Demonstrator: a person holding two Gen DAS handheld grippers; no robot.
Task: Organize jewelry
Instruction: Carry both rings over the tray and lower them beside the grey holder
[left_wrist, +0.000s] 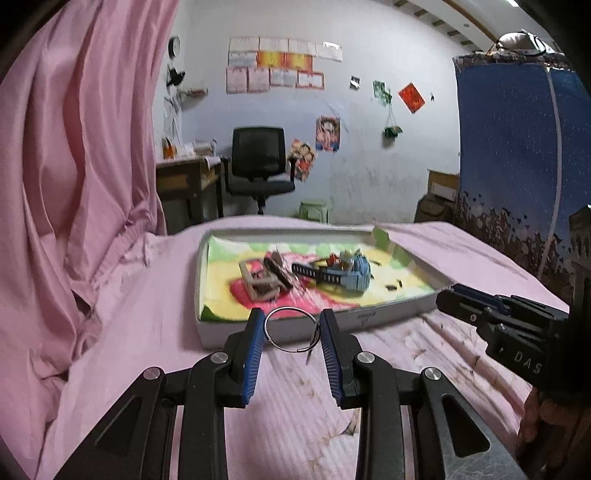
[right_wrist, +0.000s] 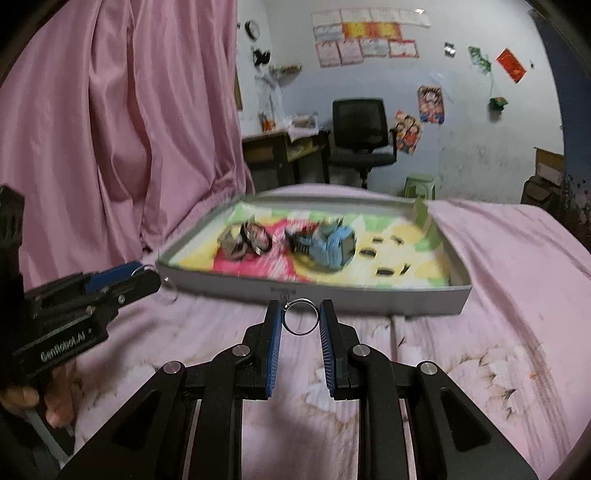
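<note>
My left gripper (left_wrist: 291, 317) is shut on a large silver ring (left_wrist: 291, 308), held upright between its blue pads just before the tray's front wall. My right gripper (right_wrist: 301, 308) is shut on a smaller silver ring (right_wrist: 301, 333), also upright and close to the tray. The shallow white tray (left_wrist: 201, 280) (right_wrist: 369, 299) has a colourful lining and lies on the pink bed. In it are a blue piece (left_wrist: 354, 273) (right_wrist: 332, 245), a grey square frame (left_wrist: 258, 282) and dark bangles (right_wrist: 251, 236). Each gripper shows in the other's view, the right gripper (left_wrist: 480, 306) and the left gripper (right_wrist: 122, 280).
A pink curtain (left_wrist: 74, 166) hangs along the left of the bed. Small dark pieces (right_wrist: 384, 271) lie on the tray's right half. Beyond the bed stand a black office chair (left_wrist: 258, 162), a wooden desk (left_wrist: 184, 181), a green stool (left_wrist: 314, 210) and a blue wardrobe (left_wrist: 517, 147).
</note>
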